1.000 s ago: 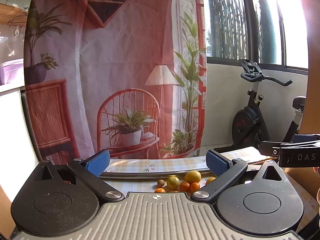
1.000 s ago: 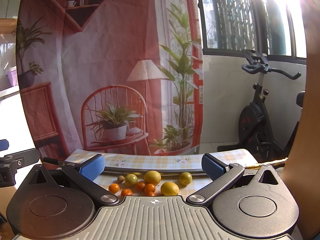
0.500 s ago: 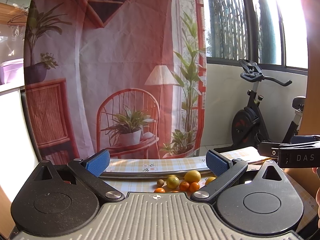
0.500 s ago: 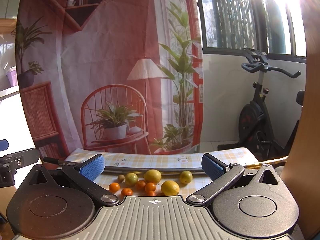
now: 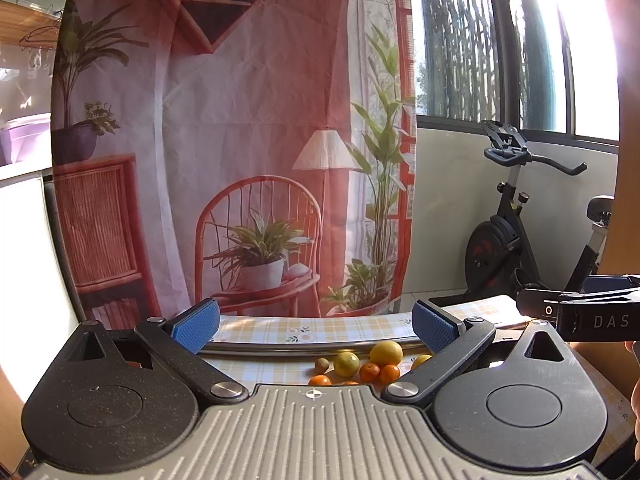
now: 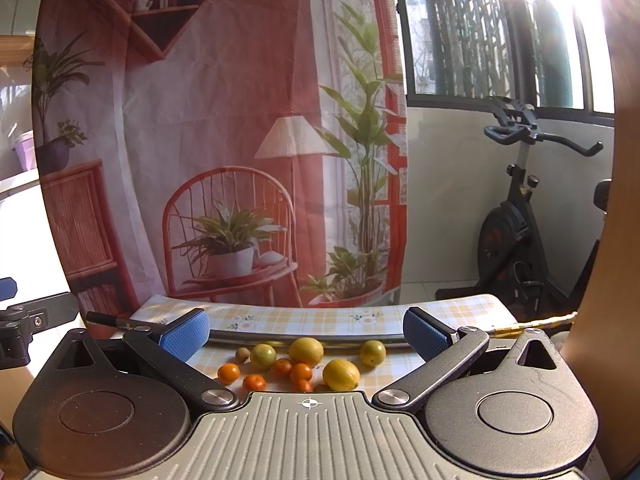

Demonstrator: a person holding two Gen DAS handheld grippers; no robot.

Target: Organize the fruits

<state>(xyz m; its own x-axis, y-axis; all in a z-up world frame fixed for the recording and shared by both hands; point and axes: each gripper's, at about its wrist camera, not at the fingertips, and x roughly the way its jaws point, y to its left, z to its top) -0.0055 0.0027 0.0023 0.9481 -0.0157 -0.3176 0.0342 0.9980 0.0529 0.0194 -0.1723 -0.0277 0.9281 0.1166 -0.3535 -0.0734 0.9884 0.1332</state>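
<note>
Loose fruit lies on a checked tablecloth (image 6: pixel 304 318). In the right wrist view I see a yellow lemon (image 6: pixel 341 375), another lemon (image 6: pixel 306 351), a greenish citrus (image 6: pixel 263 356), a small yellow one (image 6: pixel 373 353), several small mandarins (image 6: pixel 229 373) and a brown kiwi (image 6: pixel 242 355). The left wrist view shows the same pile, with a lemon (image 5: pixel 385 353) and mandarins (image 5: pixel 370 372). My right gripper (image 6: pixel 306 330) is open above and short of the fruit. My left gripper (image 5: pixel 316 326) is open too, holding nothing.
A metal rail (image 6: pixel 312 338) runs across the table behind the fruit. A printed backdrop curtain (image 6: pixel 224 140) hangs beyond the table. An exercise bike (image 6: pixel 520 216) stands at the right by the window. The other gripper's body (image 5: pixel 588 314) juts in at the left view's right edge.
</note>
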